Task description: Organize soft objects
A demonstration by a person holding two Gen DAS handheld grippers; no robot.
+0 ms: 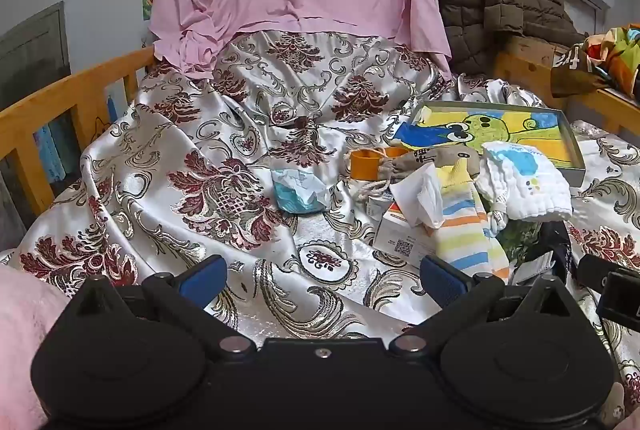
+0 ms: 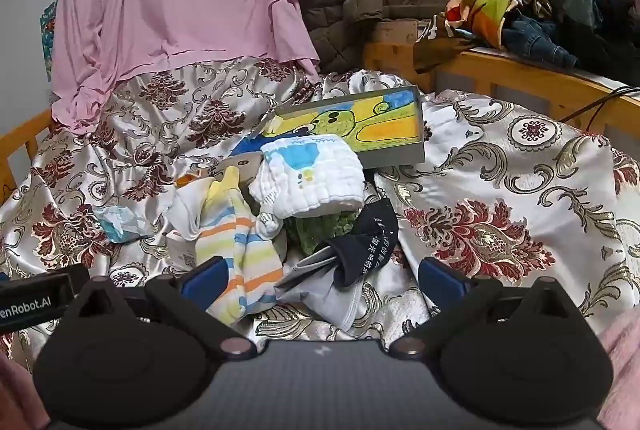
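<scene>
On the brocade bedspread, rumpled striped sock; folded white cloth.

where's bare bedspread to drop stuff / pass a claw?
Free: the bedspread left of the crumpled blue tissue, out to the wooden rail, and the stretch right of the picture box. Crowded: the middle heap of striped socks, folded white cloth and dark sock, just ahead of the open right claw.
</scene>
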